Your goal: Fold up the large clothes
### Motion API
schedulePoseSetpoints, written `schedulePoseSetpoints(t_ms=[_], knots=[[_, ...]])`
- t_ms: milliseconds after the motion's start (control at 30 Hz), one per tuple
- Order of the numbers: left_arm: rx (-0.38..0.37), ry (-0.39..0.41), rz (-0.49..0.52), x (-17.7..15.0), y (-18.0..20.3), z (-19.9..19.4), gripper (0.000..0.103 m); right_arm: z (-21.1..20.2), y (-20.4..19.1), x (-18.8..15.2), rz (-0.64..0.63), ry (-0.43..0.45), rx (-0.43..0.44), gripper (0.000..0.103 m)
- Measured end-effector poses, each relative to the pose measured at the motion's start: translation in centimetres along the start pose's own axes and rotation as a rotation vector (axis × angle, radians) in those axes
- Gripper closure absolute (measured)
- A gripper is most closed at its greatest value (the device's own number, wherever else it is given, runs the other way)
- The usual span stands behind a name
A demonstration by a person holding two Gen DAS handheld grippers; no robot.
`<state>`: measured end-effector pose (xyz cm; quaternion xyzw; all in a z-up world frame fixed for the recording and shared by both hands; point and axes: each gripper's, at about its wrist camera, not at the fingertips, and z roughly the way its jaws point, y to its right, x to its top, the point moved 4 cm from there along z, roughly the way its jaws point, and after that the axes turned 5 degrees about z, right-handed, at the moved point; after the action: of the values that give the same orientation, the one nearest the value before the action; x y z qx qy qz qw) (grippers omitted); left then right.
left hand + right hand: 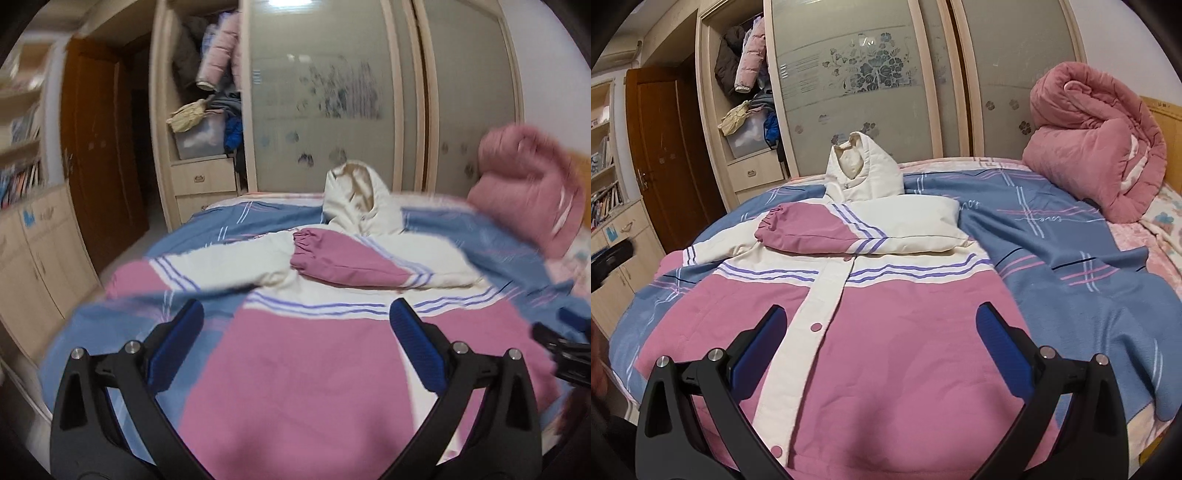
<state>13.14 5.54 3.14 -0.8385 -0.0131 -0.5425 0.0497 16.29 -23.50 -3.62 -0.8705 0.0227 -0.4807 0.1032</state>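
Note:
A pink and white hooded padded jacket (886,332) lies front up on the blue bed cover (1071,266), hood (862,170) standing at the far end. One sleeve (812,229) is folded across the chest; it also shows in the left wrist view (343,264). The other sleeve (207,266) lies out to the left. My left gripper (295,328) is open and empty above the jacket's (295,387) lower body. My right gripper (881,328) is open and empty above the hem near the snap placket (809,328). The right gripper's tip shows at the left wrist view's right edge (565,350).
A rolled pink quilt (1097,147) sits at the bed's far right corner. A wardrobe with frosted sliding doors (868,92) stands behind the bed, its left bay open with hanging coats (746,55). A brown door (665,158) and low cabinets (37,251) stand left.

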Motion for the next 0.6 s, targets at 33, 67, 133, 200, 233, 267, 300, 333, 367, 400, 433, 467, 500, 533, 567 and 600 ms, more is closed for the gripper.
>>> schedulePoseSetpoints(t_ms=[33,67,133,200,233,267,300,333,367,400,433,467,500,533,567,600], knots=[[-0.003,0.009,-0.016,-0.6,0.0,-0.3,0.002,-0.2,0.0,0.0,-0.004,0.004,-0.005,0.001],[-0.004,0.028,-0.035,-1.4,0.0,-0.4,0.002,-0.4,0.0,-0.1,-0.009,0.008,-0.009,0.001],[0.022,0.031,-0.033,-2.6,0.0,0.4,0.002,-0.7,0.0,-0.3,-0.027,0.021,-0.027,0.001],[0.019,0.001,0.006,-3.4,0.3,0.8,0.002,-0.8,0.0,-0.5,-0.040,0.020,-0.041,0.001],[0.027,-0.015,0.021,-3.6,0.3,1.1,0.002,-0.9,0.0,-0.5,-0.043,0.023,-0.045,0.001],[0.025,-0.020,0.023,-3.7,0.2,1.1,0.002,-0.9,0.0,-0.5,-0.047,0.026,-0.049,0.001],[0.019,-0.022,0.022,-3.8,0.2,1.1,0.002,-1.0,0.0,-0.5,-0.051,0.030,-0.055,0.001],[0.013,-0.022,0.024,-3.8,0.2,1.0,0.002,-1.0,0.1,-0.4,-0.051,0.035,-0.060,0.001],[0.008,-0.021,0.033,-3.8,0.4,1.0,0.002,-1.0,0.1,-0.4,-0.046,0.043,-0.065,0.001],[0.005,-0.021,0.042,-3.7,0.5,1.0,0.002,-1.0,0.2,-0.3,-0.040,0.047,-0.067,0.001],[0.003,-0.024,0.049,-3.8,0.6,1.0,0.002,-1.0,0.2,-0.2,-0.038,0.047,-0.066,0.001],[-0.004,-0.031,0.054,-3.9,0.8,1.1,0.002,-0.9,0.1,-0.2,-0.041,0.044,-0.067,0.001],[-0.010,-0.038,0.056,-4.1,0.9,1.2,0.002,-0.8,0.0,-0.3,-0.045,0.042,-0.068,0.001],[-0.018,-0.048,0.060,-4.2,1.1,1.4,0.002,-0.7,-0.2,-0.3,-0.049,0.040,-0.068,0.001],[-0.020,-0.054,0.066,-4.3,1.3,1.3,0.002,-0.7,-0.3,-0.4,-0.051,0.040,-0.068,0.001],[-0.020,-0.057,0.071,-4.4,1.5,1.3,0.002,-0.7,-0.5,-0.5,-0.056,0.040,-0.068,0.001]])
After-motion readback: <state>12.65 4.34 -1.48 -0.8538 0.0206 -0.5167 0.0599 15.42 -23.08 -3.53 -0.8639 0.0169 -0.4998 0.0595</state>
